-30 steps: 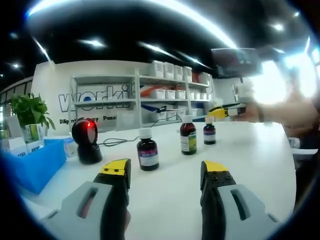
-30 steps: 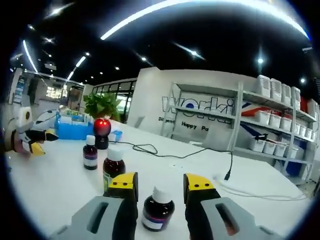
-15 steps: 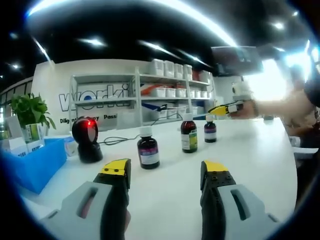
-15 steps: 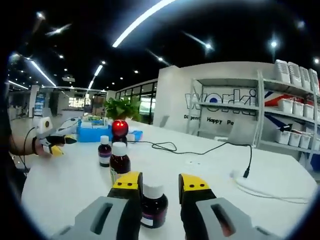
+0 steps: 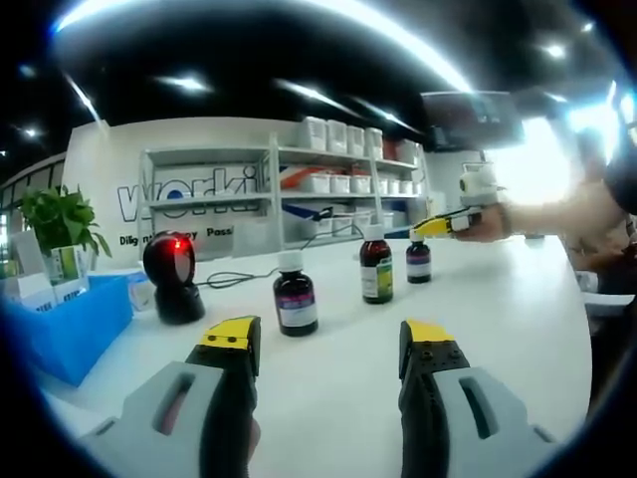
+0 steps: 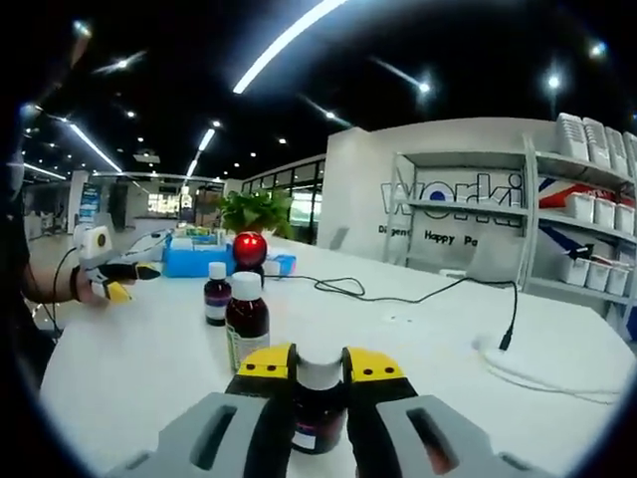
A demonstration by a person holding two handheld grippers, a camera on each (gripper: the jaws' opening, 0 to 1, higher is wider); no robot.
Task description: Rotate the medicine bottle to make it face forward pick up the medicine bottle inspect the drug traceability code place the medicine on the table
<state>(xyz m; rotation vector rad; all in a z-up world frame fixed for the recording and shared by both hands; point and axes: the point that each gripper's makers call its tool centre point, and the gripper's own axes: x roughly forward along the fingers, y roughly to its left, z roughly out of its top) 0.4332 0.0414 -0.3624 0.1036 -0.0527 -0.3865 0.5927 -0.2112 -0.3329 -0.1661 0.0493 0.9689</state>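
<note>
Medicine bottle (image 6: 318,413) stands on the table (image 6: 139,349), seemingly clamped by the right tool (image 6: 320,365); left tool (image 5: 328,344) gapes apart.

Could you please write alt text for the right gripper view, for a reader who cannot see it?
The right gripper is closed on a dark bottle on a white table. Two more bottles stand beyond it, before a red-lit scanner.

Your white surface (image 5: 518,299) looks smooth with a soft sheen. The medicine bottle (image 6: 317,398) is dark glossy glass with a matt white plastic cap; your fingers (image 6: 267,362) carry matt yellow pads on grey plastic.
</note>
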